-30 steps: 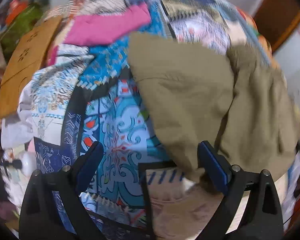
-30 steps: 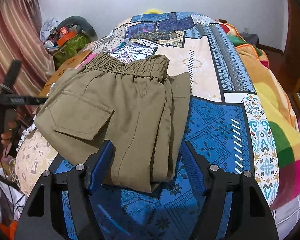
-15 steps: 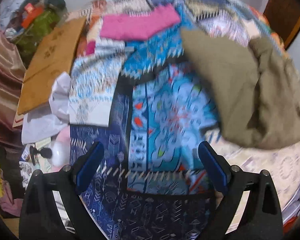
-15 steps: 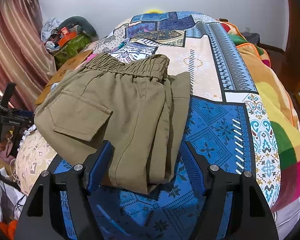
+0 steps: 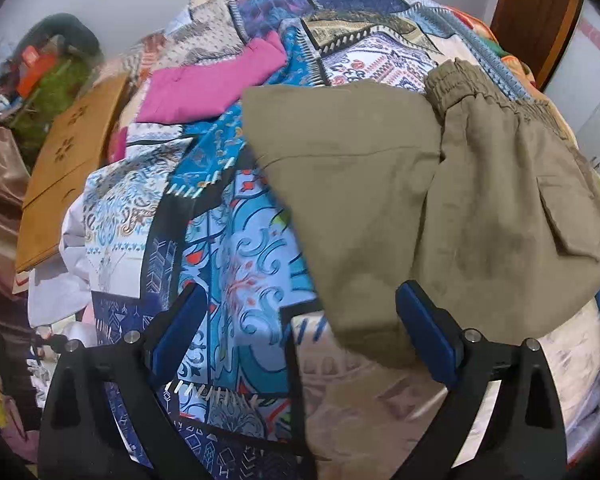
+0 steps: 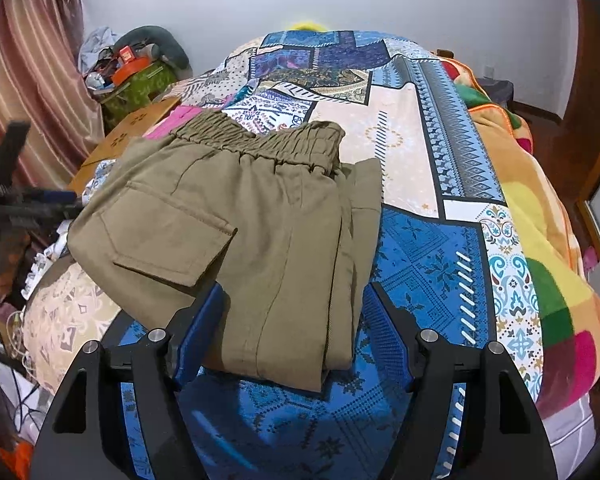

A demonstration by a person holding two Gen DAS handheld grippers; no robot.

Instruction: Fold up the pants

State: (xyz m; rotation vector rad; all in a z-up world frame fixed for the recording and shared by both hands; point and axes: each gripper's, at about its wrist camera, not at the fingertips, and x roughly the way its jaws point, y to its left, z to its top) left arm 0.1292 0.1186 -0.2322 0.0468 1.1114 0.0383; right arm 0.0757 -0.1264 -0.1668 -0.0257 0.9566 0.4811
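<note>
Olive-khaki pants [image 6: 252, 216] lie folded on the patterned bedspread [image 6: 428, 264], elastic waistband at the far end, a back pocket facing up. My right gripper [image 6: 290, 336] is open and empty, its jaws on either side of the near folded edge. In the left wrist view the pants [image 5: 400, 208] fill the right half. My left gripper [image 5: 296, 332] is open and empty, with its right finger [image 5: 424, 320] against the near corner of the pants. The left gripper also shows at the far left of the right wrist view [image 6: 16, 200].
A pink garment [image 5: 208, 80] lies on the bed beyond the pants. A brown cardboard box [image 5: 64, 168] and a green bag of clutter [image 6: 136, 80] stand off the bed's left side. A striped curtain [image 6: 24, 80] hangs at left. An orange multicoloured blanket [image 6: 540, 216] covers the bed's right side.
My left gripper swung away to the left, then came back toward the pants, which again fill its right side. My right gripper stayed put, with the pants' near edge slightly closer.
</note>
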